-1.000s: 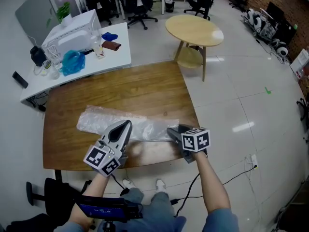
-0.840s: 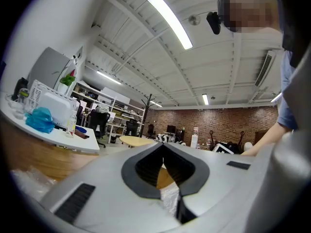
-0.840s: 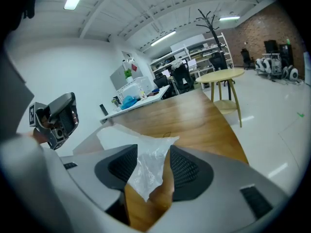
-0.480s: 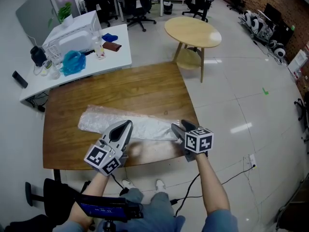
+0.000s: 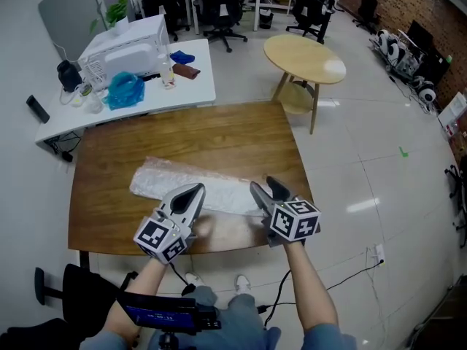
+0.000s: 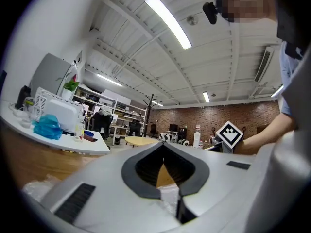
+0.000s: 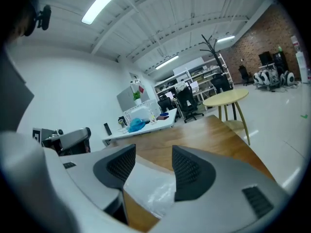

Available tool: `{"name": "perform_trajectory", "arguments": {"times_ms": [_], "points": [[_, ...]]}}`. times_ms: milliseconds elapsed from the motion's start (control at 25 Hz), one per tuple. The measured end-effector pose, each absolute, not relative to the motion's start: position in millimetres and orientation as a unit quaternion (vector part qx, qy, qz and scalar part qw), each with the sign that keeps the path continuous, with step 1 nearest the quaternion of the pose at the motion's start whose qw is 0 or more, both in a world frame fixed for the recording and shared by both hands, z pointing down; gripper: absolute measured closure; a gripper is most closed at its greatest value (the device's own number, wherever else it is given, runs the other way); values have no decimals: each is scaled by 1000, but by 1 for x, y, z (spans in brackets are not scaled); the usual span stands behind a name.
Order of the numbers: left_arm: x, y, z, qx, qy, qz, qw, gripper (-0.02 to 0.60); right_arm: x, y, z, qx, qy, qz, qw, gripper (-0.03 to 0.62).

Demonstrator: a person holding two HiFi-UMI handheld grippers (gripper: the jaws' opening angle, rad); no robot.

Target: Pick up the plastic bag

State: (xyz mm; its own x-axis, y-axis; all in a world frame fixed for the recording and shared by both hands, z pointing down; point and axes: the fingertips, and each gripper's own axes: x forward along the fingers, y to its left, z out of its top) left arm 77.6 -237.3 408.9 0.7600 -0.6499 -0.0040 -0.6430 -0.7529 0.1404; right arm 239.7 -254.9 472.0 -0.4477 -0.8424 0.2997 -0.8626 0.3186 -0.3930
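Observation:
A clear plastic bag (image 5: 219, 189) lies flat and crumpled across the brown wooden table (image 5: 182, 133). My left gripper (image 5: 195, 189) hovers at the bag's front edge with its jaws together at the tips; nothing shows pinched there. In the left gripper view, the left gripper (image 6: 163, 143) is shut and a bit of the bag (image 6: 168, 201) shows below it. My right gripper (image 5: 264, 187) stands open over the bag's right end. The right gripper view shows the right gripper (image 7: 153, 152) spread wide, with the bag (image 7: 150, 183) lying on the table beneath the gap, untouched by the pads.
A white desk (image 5: 193, 86) behind the table carries a microwave (image 5: 124, 46), a blue bag (image 5: 125, 90) and small items. A round wooden table (image 5: 304, 57) stands at the back right. Office chairs (image 5: 222, 6) lie beyond. The table's front edge is just below both grippers.
The right gripper's jaws have spread apart and it has shifted slightly left over the bag's right end. The left gripper has stayed shut at the bag's front edge.

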Motion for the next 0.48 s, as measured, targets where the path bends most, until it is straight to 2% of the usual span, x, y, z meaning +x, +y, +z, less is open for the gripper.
{"name": "perform_trajectory", "arguments": {"times_ms": [280, 480], "points": [[20, -255, 432, 928, -365, -5, 68, 569, 166, -267, 451, 513, -831, 213, 9, 350], [-25, -277, 463, 922, -377, 57, 64, 569, 134, -268, 460, 522, -825, 216, 15, 368]]}}
